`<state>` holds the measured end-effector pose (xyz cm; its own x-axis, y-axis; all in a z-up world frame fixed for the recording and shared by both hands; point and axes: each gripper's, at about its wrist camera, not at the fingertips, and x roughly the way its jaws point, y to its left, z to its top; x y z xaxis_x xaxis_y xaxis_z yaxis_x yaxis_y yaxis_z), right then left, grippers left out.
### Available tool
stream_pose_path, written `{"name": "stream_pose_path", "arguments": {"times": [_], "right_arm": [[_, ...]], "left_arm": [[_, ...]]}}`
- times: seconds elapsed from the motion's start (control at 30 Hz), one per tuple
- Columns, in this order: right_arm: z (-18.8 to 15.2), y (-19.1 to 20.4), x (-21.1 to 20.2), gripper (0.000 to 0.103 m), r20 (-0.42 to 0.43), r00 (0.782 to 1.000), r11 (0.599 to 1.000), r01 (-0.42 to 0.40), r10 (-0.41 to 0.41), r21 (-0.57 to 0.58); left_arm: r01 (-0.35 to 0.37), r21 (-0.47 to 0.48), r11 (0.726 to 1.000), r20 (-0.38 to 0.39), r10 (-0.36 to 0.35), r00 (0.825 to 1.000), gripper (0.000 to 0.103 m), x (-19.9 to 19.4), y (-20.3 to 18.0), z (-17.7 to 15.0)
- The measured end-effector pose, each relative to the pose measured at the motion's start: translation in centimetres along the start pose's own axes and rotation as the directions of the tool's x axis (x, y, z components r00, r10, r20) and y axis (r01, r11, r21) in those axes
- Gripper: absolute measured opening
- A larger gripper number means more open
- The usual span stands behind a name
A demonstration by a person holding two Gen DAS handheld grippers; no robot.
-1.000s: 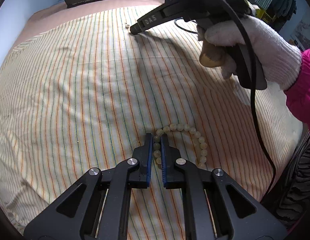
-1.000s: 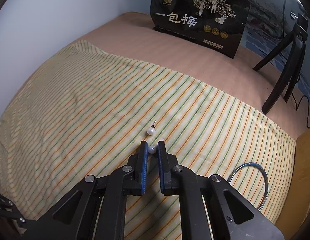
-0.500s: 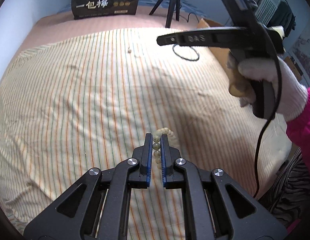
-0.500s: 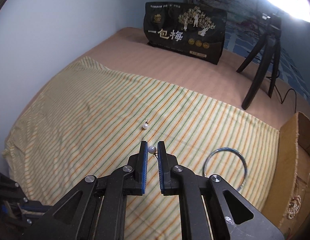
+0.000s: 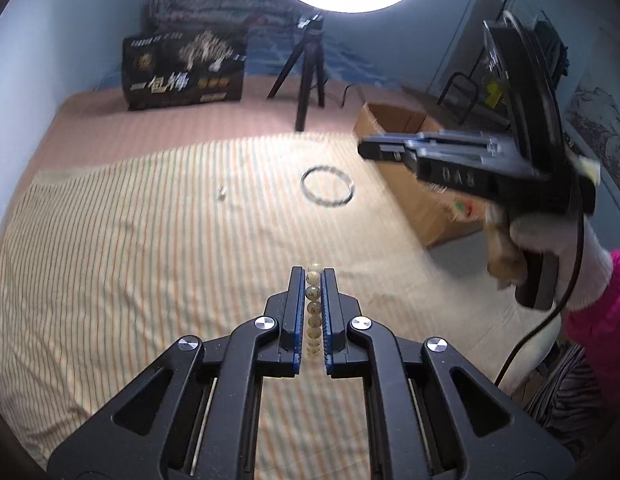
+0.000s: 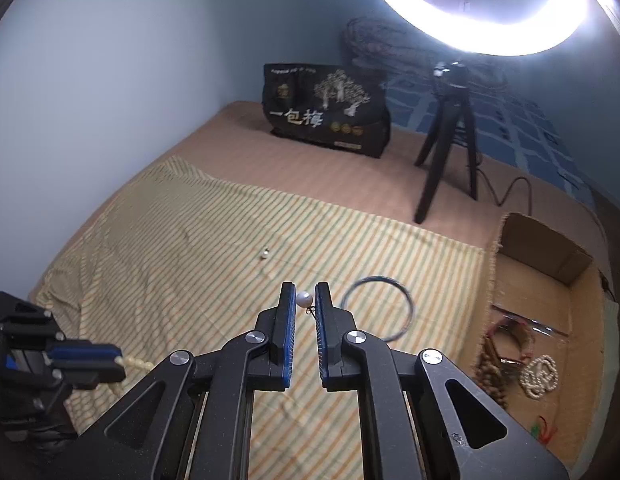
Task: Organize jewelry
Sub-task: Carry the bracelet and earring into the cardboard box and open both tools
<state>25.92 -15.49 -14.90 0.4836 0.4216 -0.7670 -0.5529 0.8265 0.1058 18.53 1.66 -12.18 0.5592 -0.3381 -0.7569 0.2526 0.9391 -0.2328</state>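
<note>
striped cloth (image 6: 190, 248) open, tripod (image 6: 445, 140) behind

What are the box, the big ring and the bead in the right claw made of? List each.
Box: brown corrugated cardboard, matte, with folded flaps.
Ring: thin, dark, glinting, probably metal.
Bead in right claw: glossy white, pearl-like; real or imitation unclear.

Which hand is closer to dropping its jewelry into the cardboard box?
Right. Its claw, gripping the white pearl earring, sits nearer the brown cardboard box; the left claw holds its pale bead bracelet farther away.

A home bedroom – a bed (image 6: 238, 168) under a striped sheet (image 6: 190, 248). A ring light (image 6: 481, 8) and tripod (image 6: 445, 140) stand by – recording setup.
</note>
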Motion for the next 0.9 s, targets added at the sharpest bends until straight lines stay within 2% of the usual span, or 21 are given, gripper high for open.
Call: {"name": "stream_pose_path", "arguments": {"times": [0.53, 0.73, 0.9], "right_arm": [[-2.5, -9.7, -6.7, 0.008, 0.045, 0.993, 0.981, 0.103, -0.112, 0.163], [-3.9, -13.5, -8.0, 0.008, 0.031, 0.988, 0.967, 0.139, -0.149, 0.212], [-4.7, -15.3, -8.6, 0.008, 0.023, 0.987, 0.96, 0.149, -0.159, 0.237]], "left_arm": [[0.078, 0.075, 0.994, 0.085, -0.085, 0.993, 0.006, 3.3, -7.4, 7.2], [0.105, 0.094, 0.99, 0.104, -0.114, 0.988, 0.006, 5.9, -9.3, 10.5], [0.093, 0.108, 0.99, 0.098, -0.104, 0.99, 0.006, 9.0, -11.0, 12.8]]}}
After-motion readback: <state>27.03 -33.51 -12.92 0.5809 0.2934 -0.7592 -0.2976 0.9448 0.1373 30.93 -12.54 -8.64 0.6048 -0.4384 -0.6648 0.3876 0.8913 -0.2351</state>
